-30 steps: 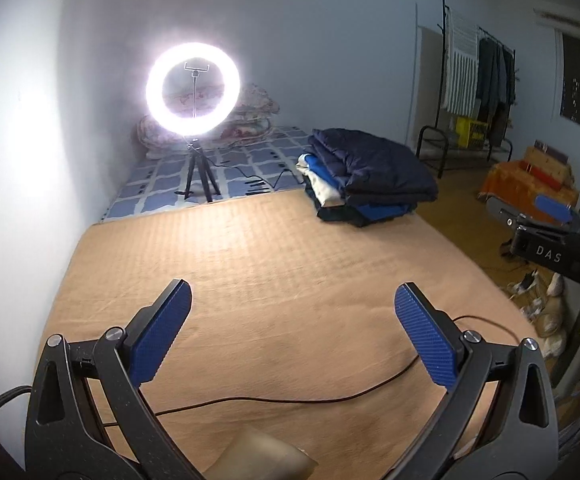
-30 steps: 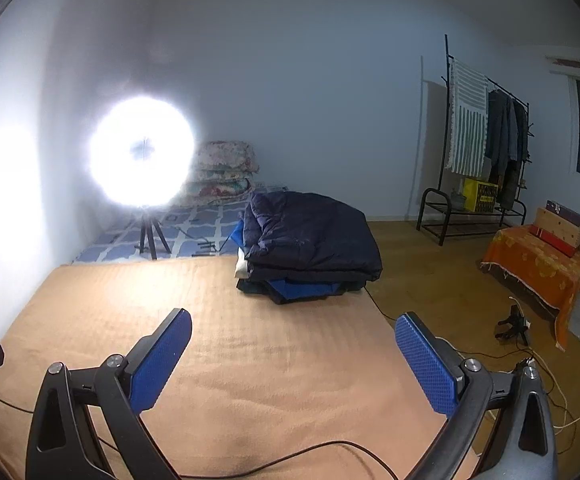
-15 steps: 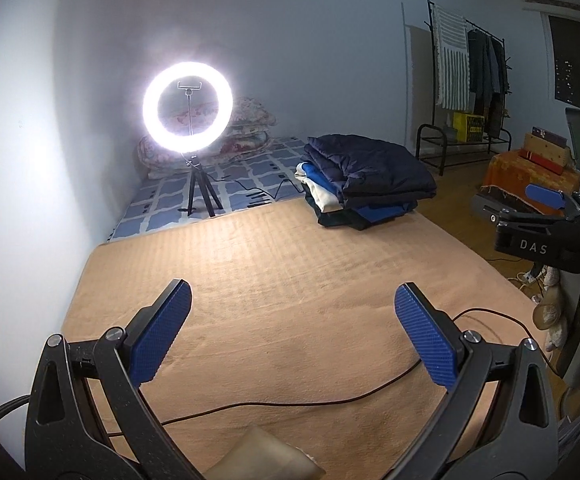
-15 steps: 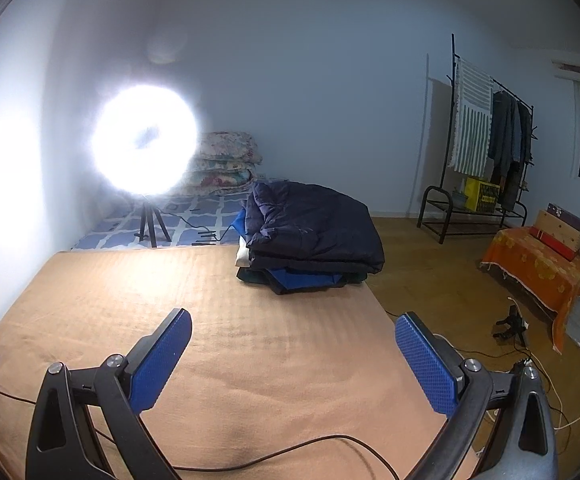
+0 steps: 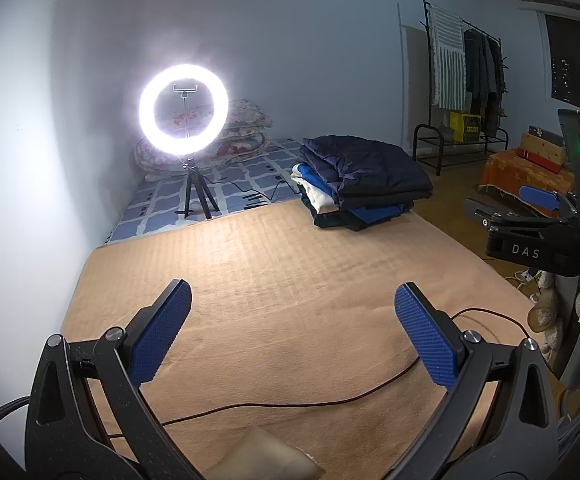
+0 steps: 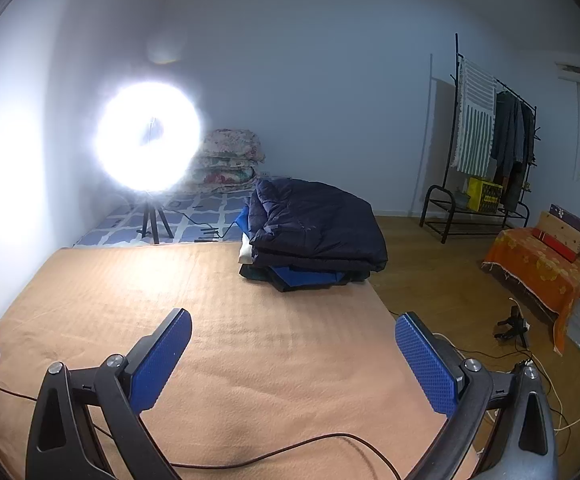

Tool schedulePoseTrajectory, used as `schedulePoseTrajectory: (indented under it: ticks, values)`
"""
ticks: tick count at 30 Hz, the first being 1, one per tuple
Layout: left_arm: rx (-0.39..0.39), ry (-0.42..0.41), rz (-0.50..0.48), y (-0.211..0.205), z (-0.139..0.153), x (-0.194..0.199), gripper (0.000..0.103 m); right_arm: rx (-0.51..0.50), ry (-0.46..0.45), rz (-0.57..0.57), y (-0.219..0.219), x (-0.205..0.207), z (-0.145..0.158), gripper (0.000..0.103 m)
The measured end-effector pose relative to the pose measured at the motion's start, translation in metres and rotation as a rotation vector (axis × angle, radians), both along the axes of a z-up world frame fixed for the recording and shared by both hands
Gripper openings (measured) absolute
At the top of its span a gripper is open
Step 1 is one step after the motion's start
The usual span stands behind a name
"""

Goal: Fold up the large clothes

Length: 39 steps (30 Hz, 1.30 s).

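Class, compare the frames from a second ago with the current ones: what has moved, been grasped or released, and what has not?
Only the viewpoints shifted: the left gripper swung rightward, bringing the right gripper further into its view. Nothing was grasped or released; both stay open and empty. The stack of folded clothes, orange blanket and ring light stayed put.

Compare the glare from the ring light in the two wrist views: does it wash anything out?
Left wrist: ring light reads as a clean ring, phone clamp visible inside. Right wrist: ring light blooms into a blob, hazing the wall; stack of folded clothes stays legible. Fisheye bending in both.
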<state>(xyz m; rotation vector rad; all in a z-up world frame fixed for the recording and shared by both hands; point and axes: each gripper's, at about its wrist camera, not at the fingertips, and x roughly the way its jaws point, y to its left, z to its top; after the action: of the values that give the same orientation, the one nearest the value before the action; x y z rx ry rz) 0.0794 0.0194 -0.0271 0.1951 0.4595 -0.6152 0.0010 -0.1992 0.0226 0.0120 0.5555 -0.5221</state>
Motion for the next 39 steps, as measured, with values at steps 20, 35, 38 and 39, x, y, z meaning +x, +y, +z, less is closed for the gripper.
schedulePoseTrajectory:
  ticks: [20,35,38,39]
  values:
    - [-0.004,-0.011,-0.013,-0.0021,0.0043,-0.0044,0.103,0.006,0.004,-0.007,0.0047,-0.0030,-0.0022,0.103]
    - [-0.001,-0.014,-0.014,-0.0021,0.0039,-0.0053,0.103,0.004,0.006,-0.011,0.0057,-0.0025,-0.0039,0.103]
    - [0.004,-0.011,-0.017,-0.0021,0.0048,-0.0053,0.103,0.004,0.007,-0.012,0.0057,-0.0028,-0.0038,0.103]
    - [0.004,-0.010,-0.016,-0.0017,0.0051,-0.0052,0.103,0.005,0.006,-0.012,0.0056,-0.0027,-0.0038,0.103]
